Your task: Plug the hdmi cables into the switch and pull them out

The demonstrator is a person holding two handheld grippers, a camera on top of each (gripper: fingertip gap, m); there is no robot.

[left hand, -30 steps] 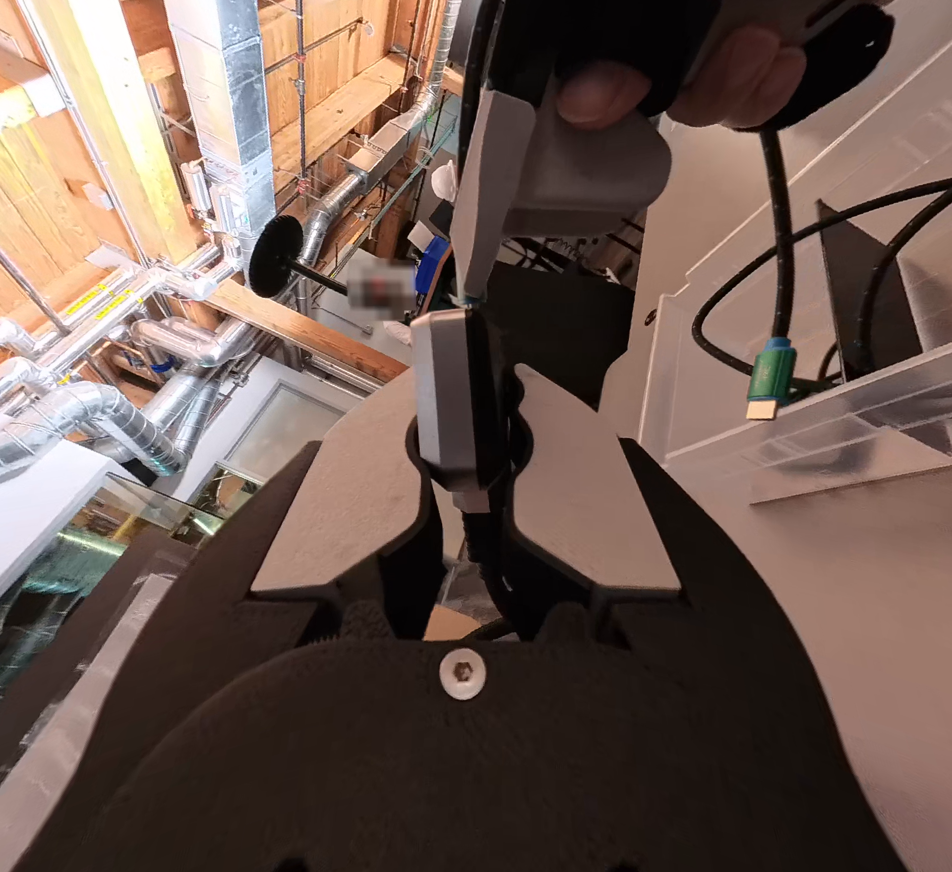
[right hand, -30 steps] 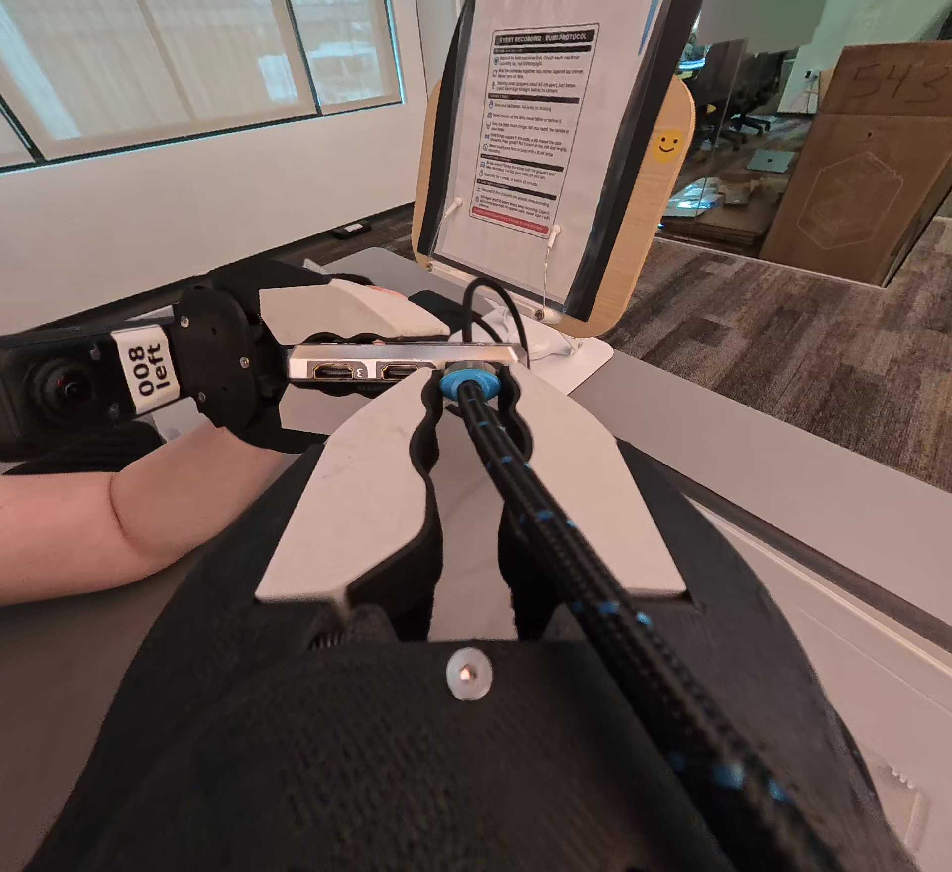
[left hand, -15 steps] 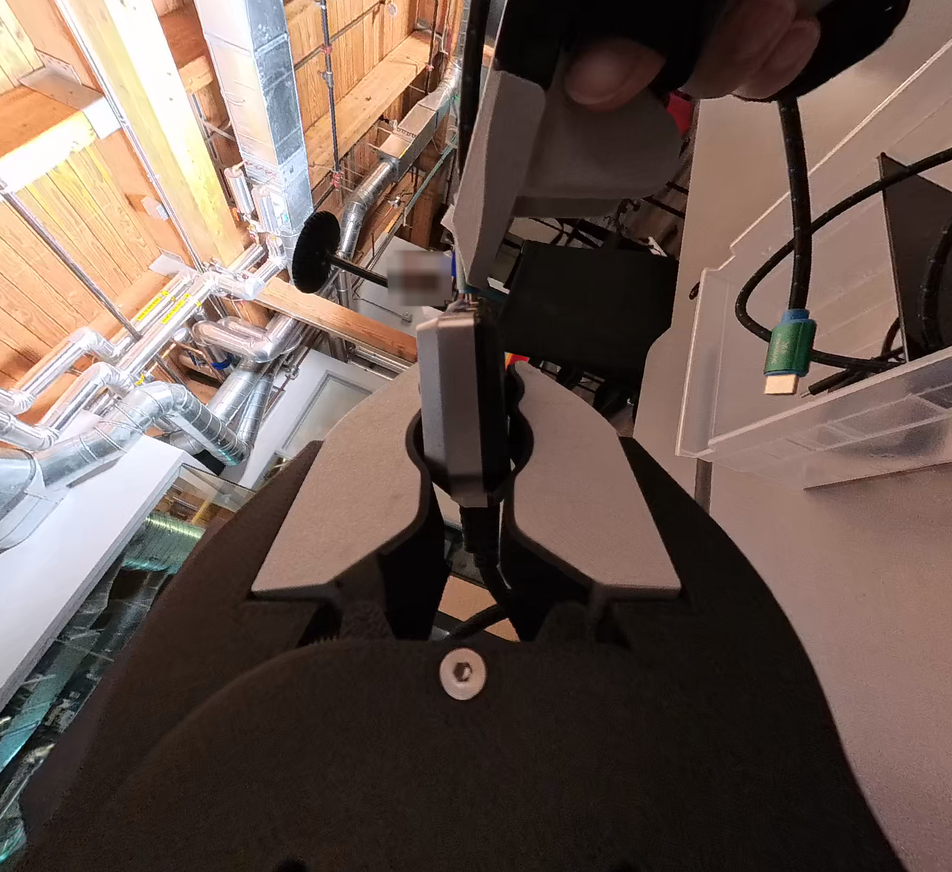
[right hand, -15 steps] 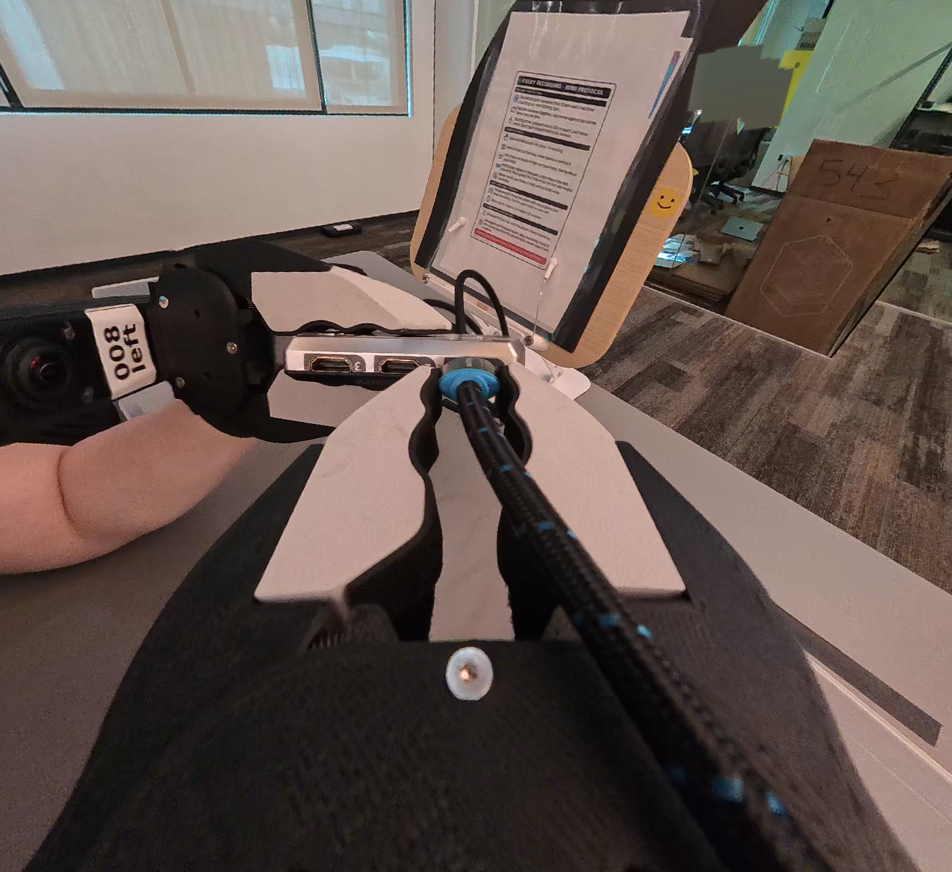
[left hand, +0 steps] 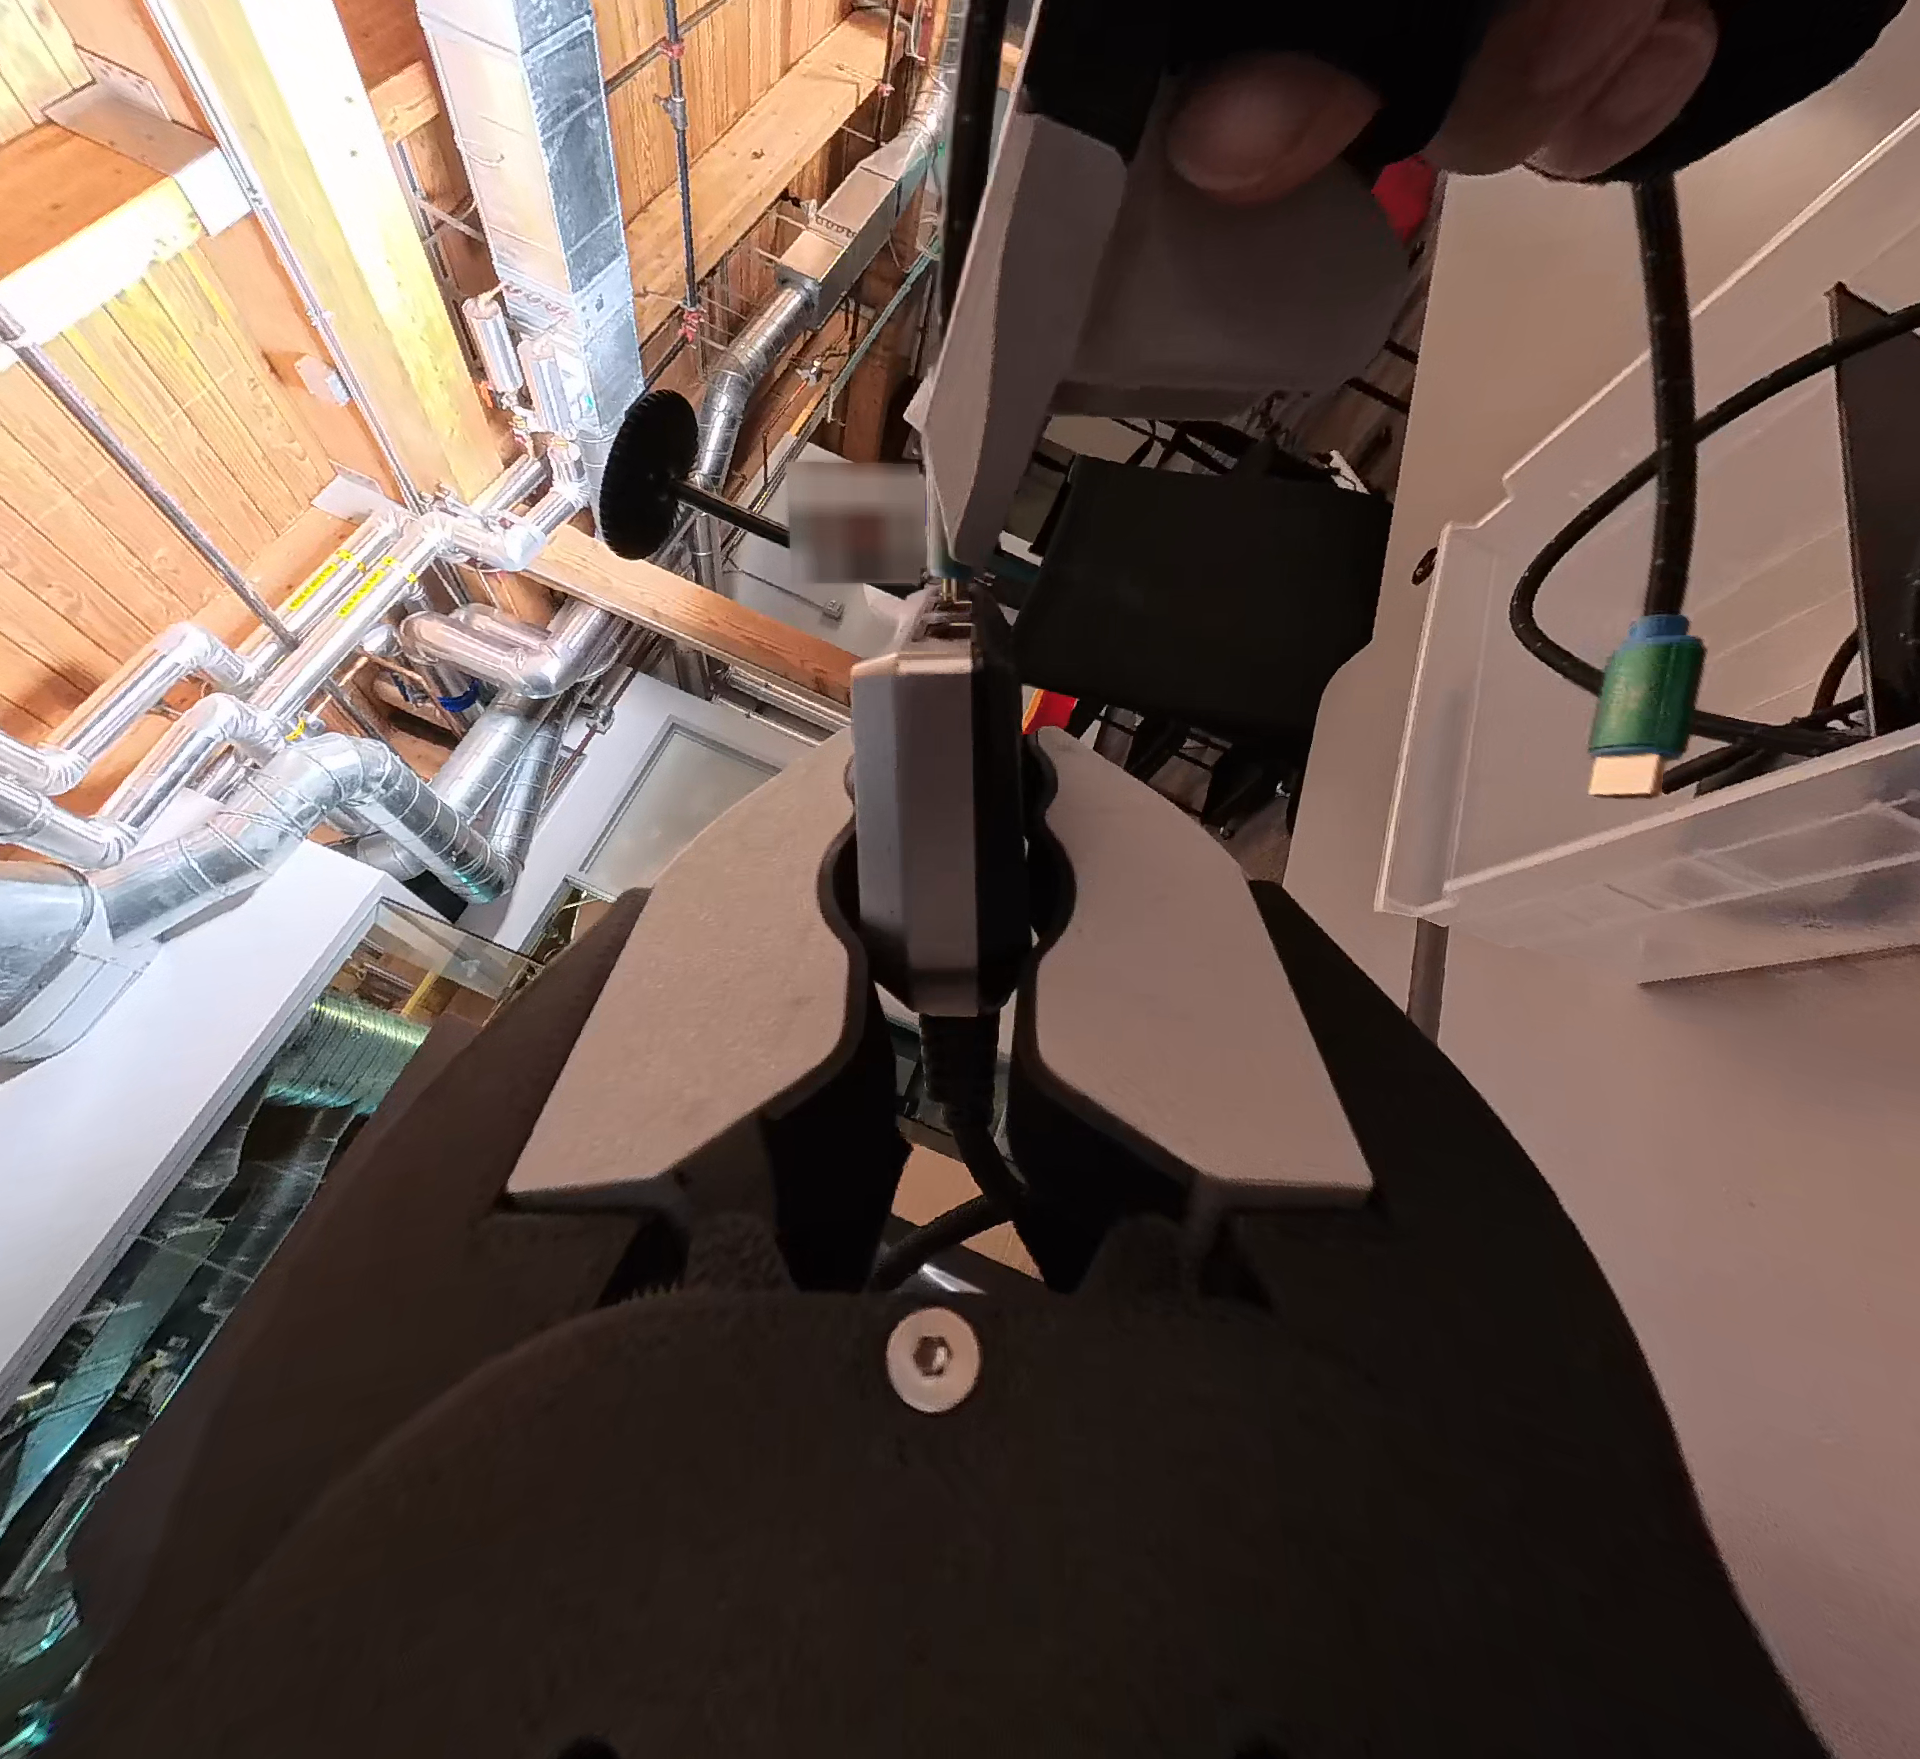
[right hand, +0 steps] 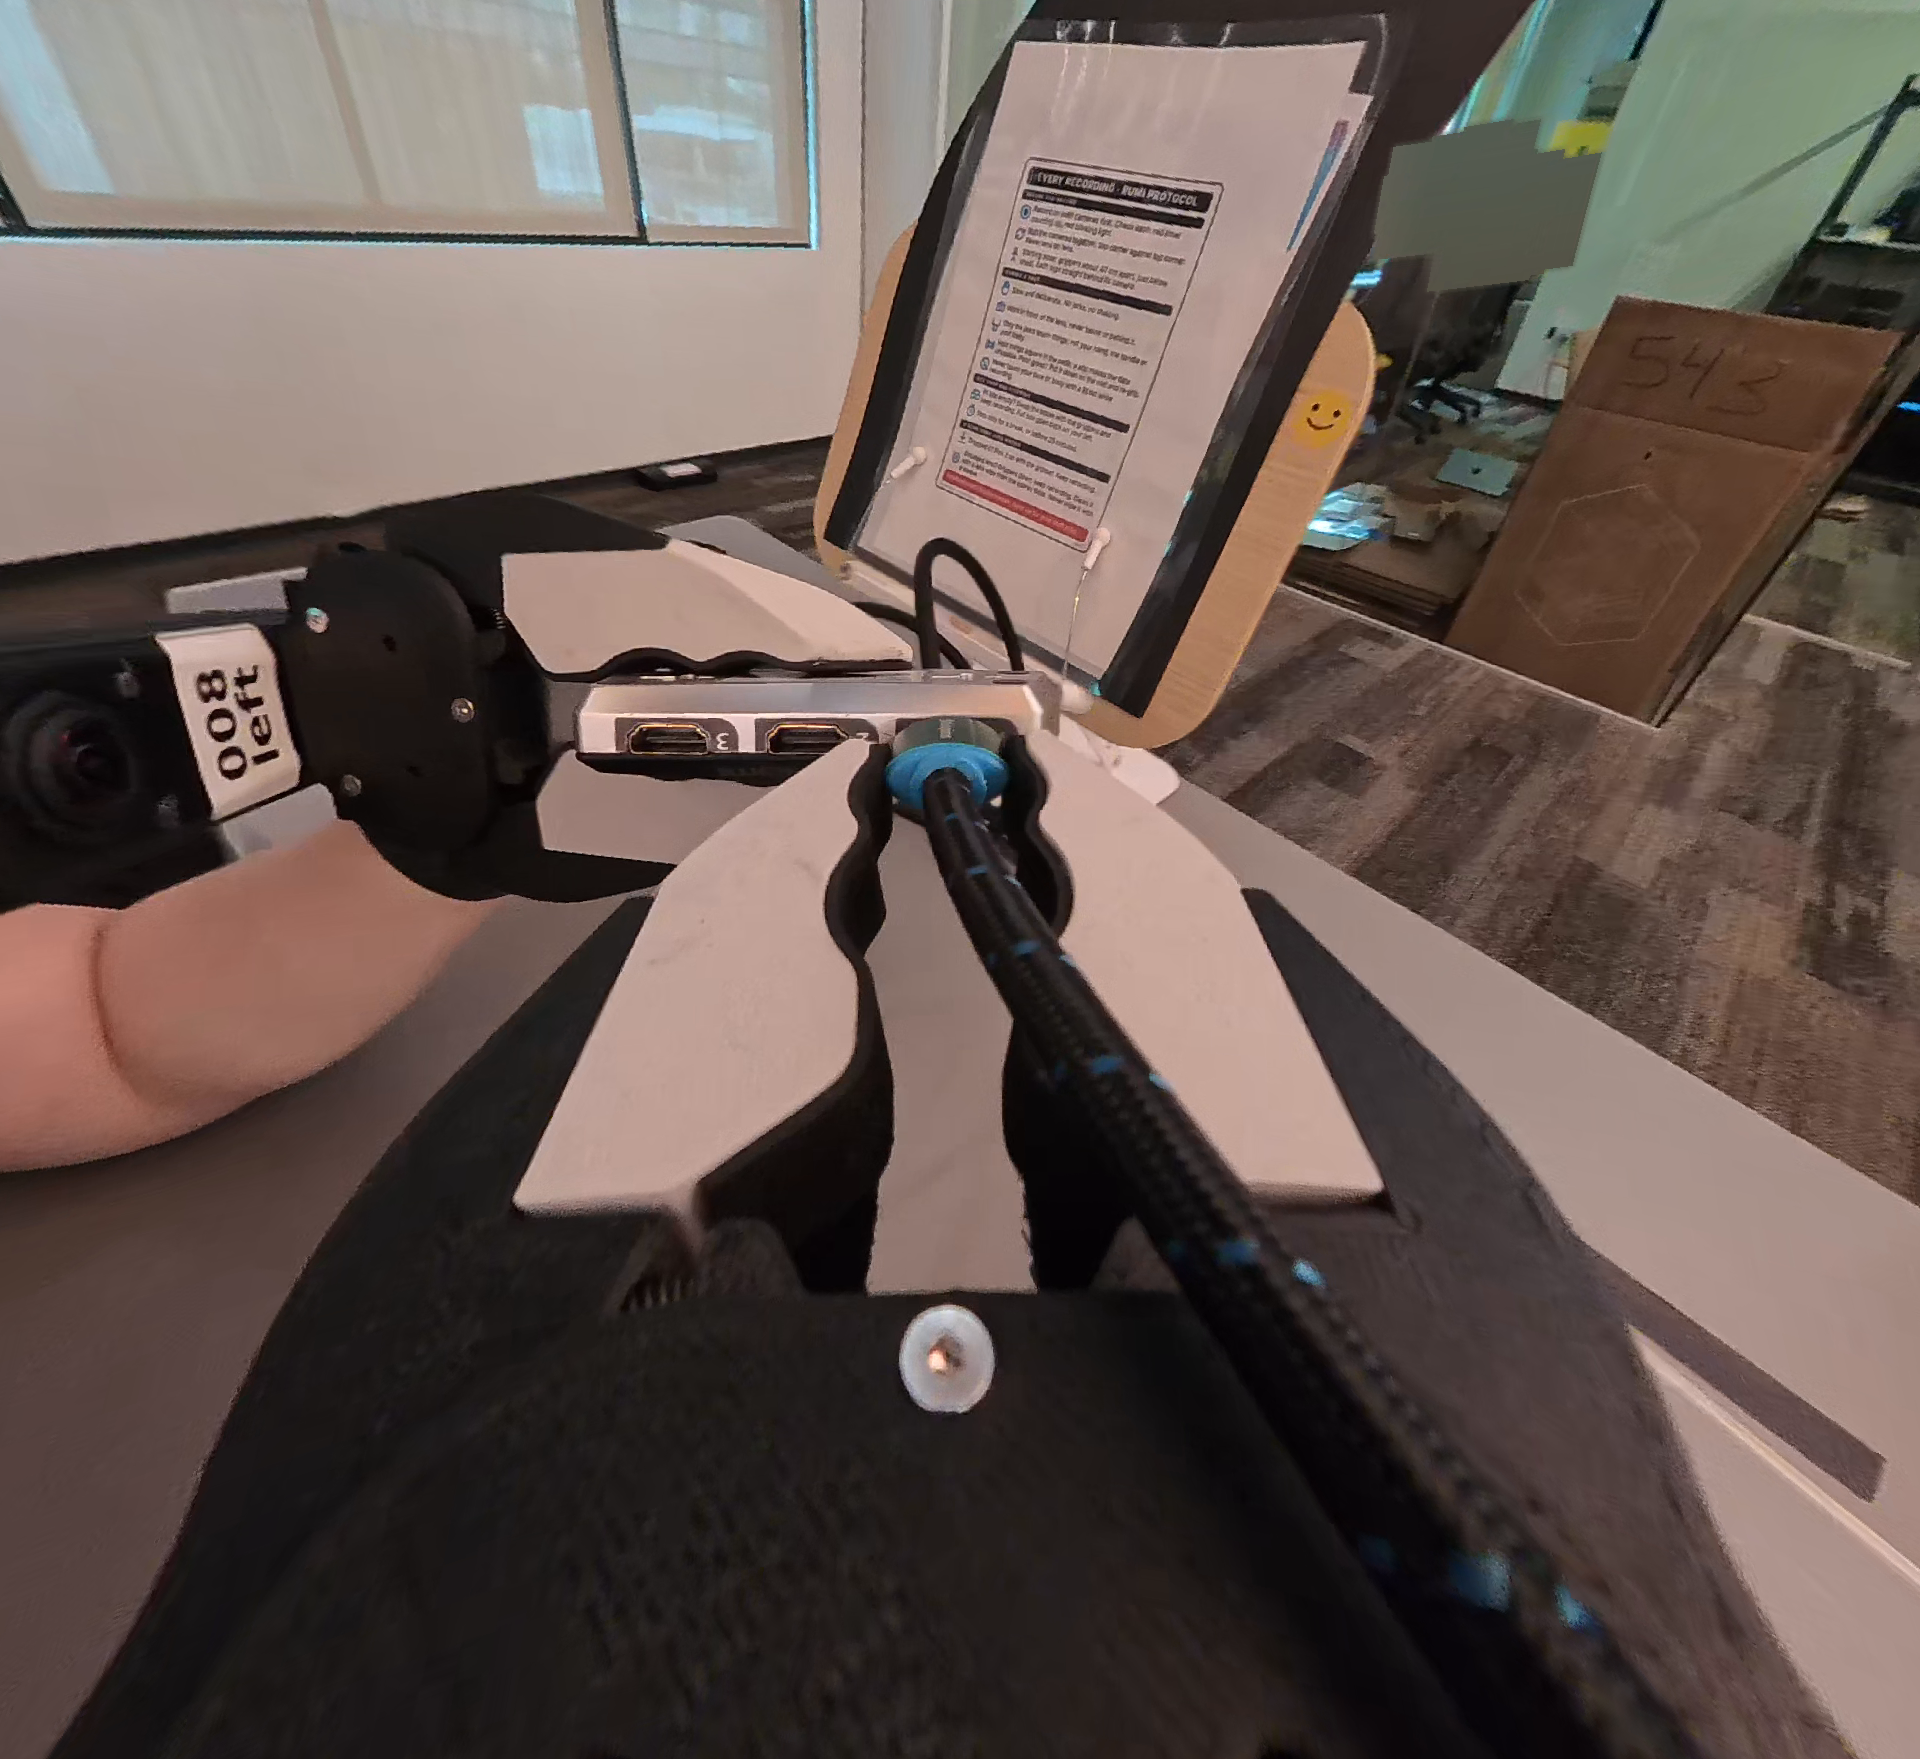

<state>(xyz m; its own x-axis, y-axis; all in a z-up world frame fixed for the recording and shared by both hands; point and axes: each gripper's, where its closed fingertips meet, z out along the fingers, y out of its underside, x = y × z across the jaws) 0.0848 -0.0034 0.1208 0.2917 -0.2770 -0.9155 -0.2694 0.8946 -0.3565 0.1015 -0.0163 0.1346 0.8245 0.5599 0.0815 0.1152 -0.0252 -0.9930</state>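
The switch is pinched in the left gripper; the blue-collared plug, seated in its end port, is clamped by the right gripper. In the clear bin, black cables are coiled; a green plug hangs just above its front wall.

The blue-collared plug sits half buried between the right gripper fingers, so its metal tip and the third port are hidden. The switch shows only a thin edge from the left wrist. The braided cable blurs, running off frame.
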